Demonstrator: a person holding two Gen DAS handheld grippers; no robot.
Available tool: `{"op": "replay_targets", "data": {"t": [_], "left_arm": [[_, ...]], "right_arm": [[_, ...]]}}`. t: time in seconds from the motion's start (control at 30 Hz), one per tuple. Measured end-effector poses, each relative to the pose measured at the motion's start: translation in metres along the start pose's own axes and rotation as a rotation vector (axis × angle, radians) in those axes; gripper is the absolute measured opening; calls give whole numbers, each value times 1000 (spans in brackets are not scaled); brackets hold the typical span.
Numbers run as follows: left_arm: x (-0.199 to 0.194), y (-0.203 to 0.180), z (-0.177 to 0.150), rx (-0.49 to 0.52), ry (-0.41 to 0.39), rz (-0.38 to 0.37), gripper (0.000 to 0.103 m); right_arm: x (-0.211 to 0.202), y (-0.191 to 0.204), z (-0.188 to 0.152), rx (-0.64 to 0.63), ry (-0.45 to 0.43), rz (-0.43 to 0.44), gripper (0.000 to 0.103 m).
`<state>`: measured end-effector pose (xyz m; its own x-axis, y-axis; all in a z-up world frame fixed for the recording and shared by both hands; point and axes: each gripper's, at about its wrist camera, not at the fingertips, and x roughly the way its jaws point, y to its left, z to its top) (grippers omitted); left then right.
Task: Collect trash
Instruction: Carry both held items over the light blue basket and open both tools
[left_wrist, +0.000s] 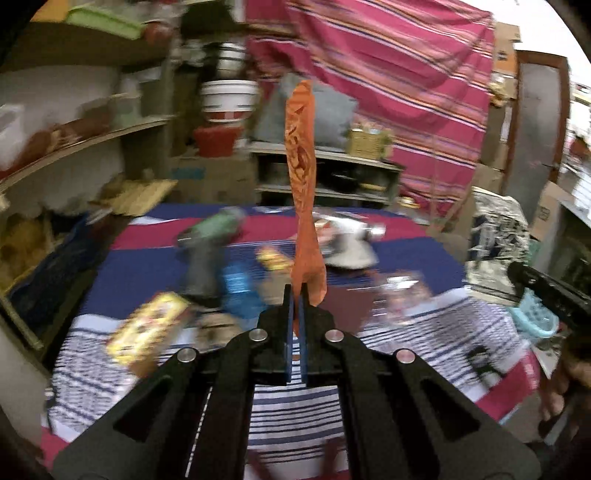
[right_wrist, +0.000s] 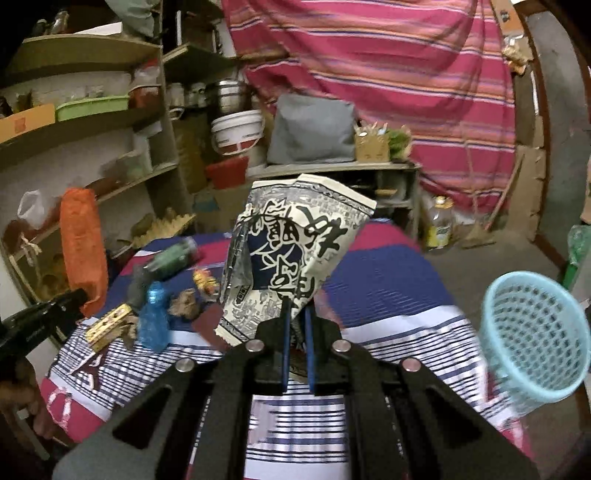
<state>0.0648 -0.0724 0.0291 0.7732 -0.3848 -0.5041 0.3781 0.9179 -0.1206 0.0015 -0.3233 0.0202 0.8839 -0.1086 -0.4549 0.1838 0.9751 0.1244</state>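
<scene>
- Striped cloth (right_wrist: 388, 295) carries leftover litter.
- Left gripper (left_wrist: 296, 291) pinches orange wrapper (left_wrist: 301, 177), upright.
- Right gripper (right_wrist: 297, 314) pinches printed bag (right_wrist: 295, 251).
- Basket (right_wrist: 535, 332) sits right, nearer the right gripper.

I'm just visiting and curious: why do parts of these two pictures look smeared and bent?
Left wrist view: orange wrapper stays sharp, the bed's litter smears with motion blur. Right wrist view: printed bag crisp, blue basket blurred. Both: fisheye bends the shelves; dim indoor light.
</scene>
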Motion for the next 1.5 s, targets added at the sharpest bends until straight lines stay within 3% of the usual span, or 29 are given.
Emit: {"op": "replay_targets", "data": {"t": [0.23,0.37,0.47,0.6,0.77,0.8,0.83,0.87,0.9,0.93,1.0,1.13,1.17,1.37,1.47,1.5], "left_arm": [[32,-116,15,29,11,-192,1],[59,-199,15,54,51,-358,1],[82,-257,6,69,103,-486,1],[115,-326,-13,156,146,-539,1],[166,-363,-35,177,252,-540,1],[174,-368,-39,177,274,-530,3],[182,-370,-41,178,290,-523,21],[189,-373,-45,185,300,-508,38],[189,-372,-47,187,286,-477,76],[189,-370,-45,182,271,-461,86],[185,-361,-37,146,255,-472,87],[156,-331,-13,115,174,-444,87],[144,-317,-7,109,147,-428,87],[55,-197,15,152,-53,-213,92],[24,-131,15,143,-83,-121,93],[8,-97,13,145,-104,-53,93]], "right_arm": [[-52,-114,14,1,-32,-240,7],[-80,-201,9,50,-25,-388,7],[-85,-251,0,95,11,-423,7],[-76,-291,-11,113,60,-427,7],[-46,-306,-27,103,127,-433,8],[-39,-309,-30,104,144,-430,11],[-35,-308,-32,108,156,-433,12],[-30,-310,-33,113,172,-436,22],[-28,-311,-33,111,165,-447,39],[-30,-311,-32,109,147,-461,43],[-33,-311,-29,124,130,-467,52],[-53,-298,-24,151,60,-484,53],[-59,-290,-21,149,37,-482,57],[-76,-221,-2,162,-62,-408,79],[-78,-166,7,185,-111,-329,83],[-76,-144,8,193,-126,-292,86]]}}
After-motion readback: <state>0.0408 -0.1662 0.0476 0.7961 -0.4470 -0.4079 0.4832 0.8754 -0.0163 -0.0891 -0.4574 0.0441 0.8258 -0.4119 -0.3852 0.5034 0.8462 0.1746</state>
